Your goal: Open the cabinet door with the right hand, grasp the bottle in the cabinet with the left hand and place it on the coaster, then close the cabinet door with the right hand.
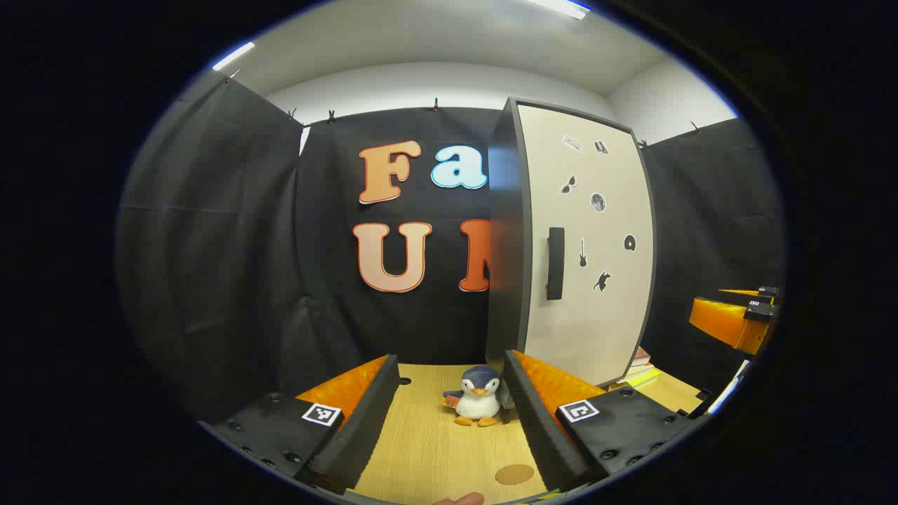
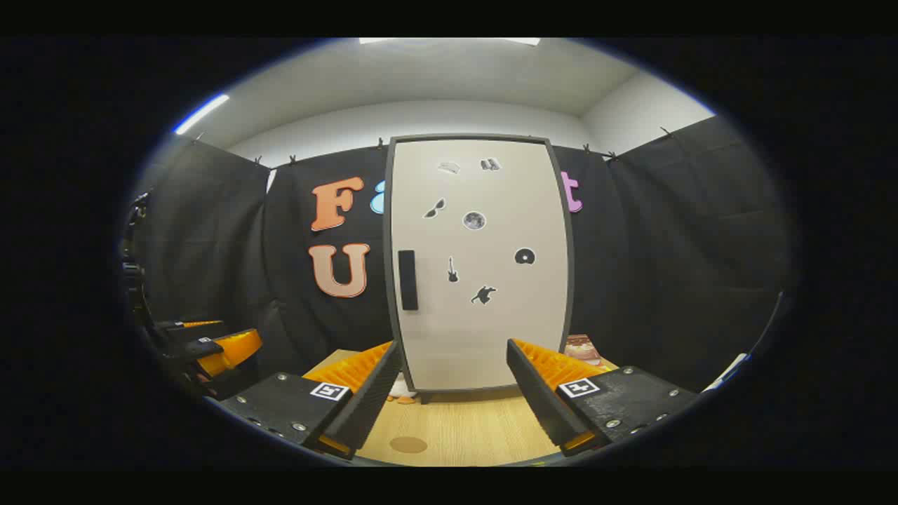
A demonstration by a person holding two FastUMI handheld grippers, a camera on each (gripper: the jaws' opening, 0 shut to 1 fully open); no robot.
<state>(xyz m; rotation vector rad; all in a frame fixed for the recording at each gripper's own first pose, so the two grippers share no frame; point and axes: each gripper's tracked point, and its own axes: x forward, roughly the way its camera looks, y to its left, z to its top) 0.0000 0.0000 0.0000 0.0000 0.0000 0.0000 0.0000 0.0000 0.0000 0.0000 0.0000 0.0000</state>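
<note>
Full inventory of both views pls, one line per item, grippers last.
cabinet: 1, pale door in a dark frame, standing at the back of the table, door closed
door handle: 1, black, upright bar near the door's left edge
stickers: several, dark, scattered over the door
table: 1, light wood
coaster: 1, brown, round, flat on the table near its front edge
toy penguin: 1, dark blue and white with orange feet, standing on the table left of the cabinet
books: small stack, mixed colours, on the table right of the cabinet
left gripper: jaws open, nothing between them
right gripper: jaws open, facing the door, apart from it
</note>
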